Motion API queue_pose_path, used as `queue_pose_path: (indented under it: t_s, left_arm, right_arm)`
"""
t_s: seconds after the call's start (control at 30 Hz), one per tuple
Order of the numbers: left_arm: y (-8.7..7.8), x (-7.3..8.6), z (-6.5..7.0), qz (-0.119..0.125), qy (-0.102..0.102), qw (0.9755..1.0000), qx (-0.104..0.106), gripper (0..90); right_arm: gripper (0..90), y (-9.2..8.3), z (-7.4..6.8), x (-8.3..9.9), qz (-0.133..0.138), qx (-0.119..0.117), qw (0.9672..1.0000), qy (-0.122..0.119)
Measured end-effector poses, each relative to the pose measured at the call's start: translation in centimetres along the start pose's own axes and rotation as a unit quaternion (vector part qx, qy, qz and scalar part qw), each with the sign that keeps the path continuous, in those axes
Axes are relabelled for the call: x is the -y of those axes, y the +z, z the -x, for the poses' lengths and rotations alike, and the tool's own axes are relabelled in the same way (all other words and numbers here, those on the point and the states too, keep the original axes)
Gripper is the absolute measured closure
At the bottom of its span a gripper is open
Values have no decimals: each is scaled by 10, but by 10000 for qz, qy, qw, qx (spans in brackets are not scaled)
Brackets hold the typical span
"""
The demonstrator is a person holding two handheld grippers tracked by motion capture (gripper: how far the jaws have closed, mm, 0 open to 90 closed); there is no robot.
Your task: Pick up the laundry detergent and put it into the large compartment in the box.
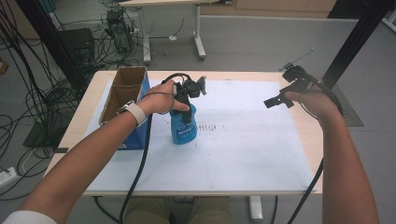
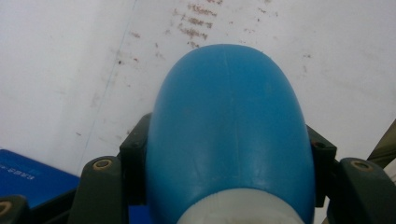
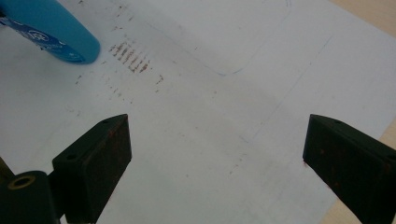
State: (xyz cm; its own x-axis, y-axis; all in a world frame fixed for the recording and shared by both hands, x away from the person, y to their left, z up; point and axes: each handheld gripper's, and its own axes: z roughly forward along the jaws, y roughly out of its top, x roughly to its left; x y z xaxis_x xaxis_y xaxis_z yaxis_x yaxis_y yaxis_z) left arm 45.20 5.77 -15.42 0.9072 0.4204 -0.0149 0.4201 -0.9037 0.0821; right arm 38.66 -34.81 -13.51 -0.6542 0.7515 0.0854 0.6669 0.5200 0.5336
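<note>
- At the left of the high view, a blue cardboard box stands open-topped at the desk's left edge, just beside my left hand; a likely drop-off, since it sits within easy reach.
- My left tongs come down from above on the blue bottle, left of the picture's centre. In the left gripper view the jaws sit tight against both flanks of the bottle, just under its white neck. I judge the grip is high up so that the bottle hangs upright when I lift it.
- The bottle stands upright on the white sheet that covers the desk. Its label carries white lettering, too small and blurred to read.
- Reddish-brown marks lie in short rows on the sheet just beside the bottle's base; I cannot make out letters in them.
- At the upper right of the high view, my right tongs hover above the sheet, jaws spread wide with nothing between them, kept well apart from the bottle, probably to stay clear.
</note>
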Motion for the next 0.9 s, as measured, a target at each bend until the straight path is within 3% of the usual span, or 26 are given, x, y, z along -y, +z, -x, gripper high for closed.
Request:
queue_pose_path:
  t_s: [0.9]
  left_arm:
    - [0,0,0,-6,-7,10000,2,382]
  right_arm:
    - [77,-1,0,2,-27,11,10000,22]
